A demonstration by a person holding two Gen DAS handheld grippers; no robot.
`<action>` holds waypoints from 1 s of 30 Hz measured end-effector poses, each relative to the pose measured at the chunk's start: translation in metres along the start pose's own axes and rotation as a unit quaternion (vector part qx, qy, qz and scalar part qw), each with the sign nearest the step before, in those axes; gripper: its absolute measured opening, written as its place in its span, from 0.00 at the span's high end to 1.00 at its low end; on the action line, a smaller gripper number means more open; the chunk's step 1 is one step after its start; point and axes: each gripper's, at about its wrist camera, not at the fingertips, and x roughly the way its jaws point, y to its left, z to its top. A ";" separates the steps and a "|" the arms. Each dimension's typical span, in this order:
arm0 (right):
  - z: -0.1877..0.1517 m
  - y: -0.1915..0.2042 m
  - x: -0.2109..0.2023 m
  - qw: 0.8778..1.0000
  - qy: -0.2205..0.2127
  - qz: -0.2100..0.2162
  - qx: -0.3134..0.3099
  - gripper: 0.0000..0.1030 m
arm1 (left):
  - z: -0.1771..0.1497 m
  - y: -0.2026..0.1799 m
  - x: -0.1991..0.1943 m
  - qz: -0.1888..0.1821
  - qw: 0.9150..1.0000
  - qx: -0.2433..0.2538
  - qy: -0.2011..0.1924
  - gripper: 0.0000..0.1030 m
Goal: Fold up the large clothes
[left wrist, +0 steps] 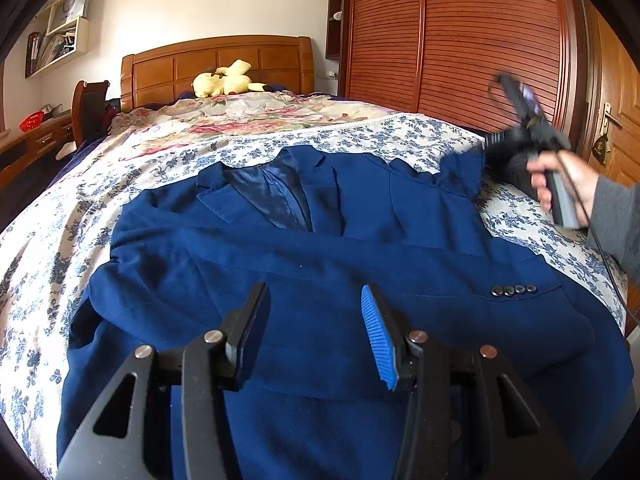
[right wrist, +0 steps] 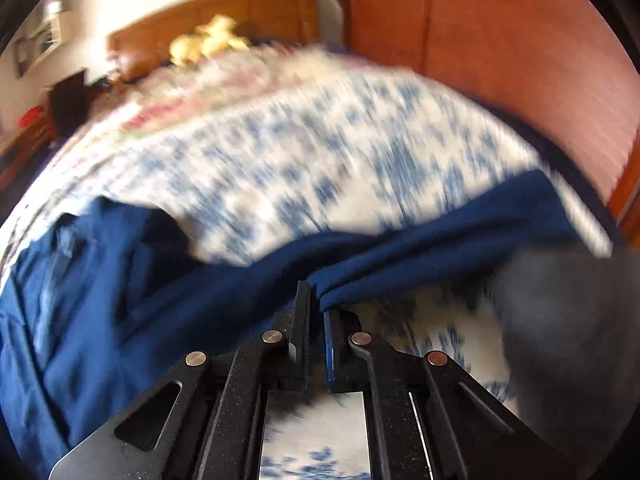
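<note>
We see a big blue jacket point(left wrist: 304, 264) lying flat on the bed point(left wrist: 48, 248), with its front side up. The bed has a white cover with small blue flowers. One sleeve point(left wrist: 400, 272) lies folded across the middle of the jacket, and four dark buttons point(left wrist: 513, 290) sit in a row at its cuff.

Our left claw point(left wrist: 316, 300) hangs just above the lower part of the jacket. Its two fingers stand apart, and nothing is between them. One finger has a blue ridged pad point(left wrist: 378, 336). We cannot tell if the tips touch the cloth.

Our right claw point(right wrist: 316, 300) is at the far right side of the jacket, near the shoulder. Its fingers are pressed tight together, and a fold of the blue cloth is pinched between them. The cloth there is lifted up off the bed. In the left claw's view we see a hand point(left wrist: 560, 178) in a grey sleeve holding this claw. The right claw's view is very blurry.

At the top of the bed sits a yellow soft toy point(left wrist: 224, 80) by the wooden headboard point(left wrist: 216, 64). A small red basket point(left wrist: 31, 121) stands on a desk at the far left. We cannot tell what is in it. A white shelf point(left wrist: 60, 40) on the wall holds books and papers. A big wooden wardrobe point(left wrist: 452, 40) stands on the right.
</note>
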 end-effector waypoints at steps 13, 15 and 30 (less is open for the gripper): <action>-0.055 0.161 -0.081 0.973 0.009 0.143 -0.183 0.80 | 0.001 0.000 0.000 0.000 1.000 0.000 0.000 0.55; -0.064 0.164 -0.082 0.971 0.018 0.133 -0.196 0.71 | 0.001 0.000 0.000 0.000 1.000 0.001 -0.001 0.55; -0.026 0.073 -0.025 0.992 0.032 0.024 -0.123 0.43 | 0.001 0.000 0.000 0.000 1.000 0.000 0.001 0.55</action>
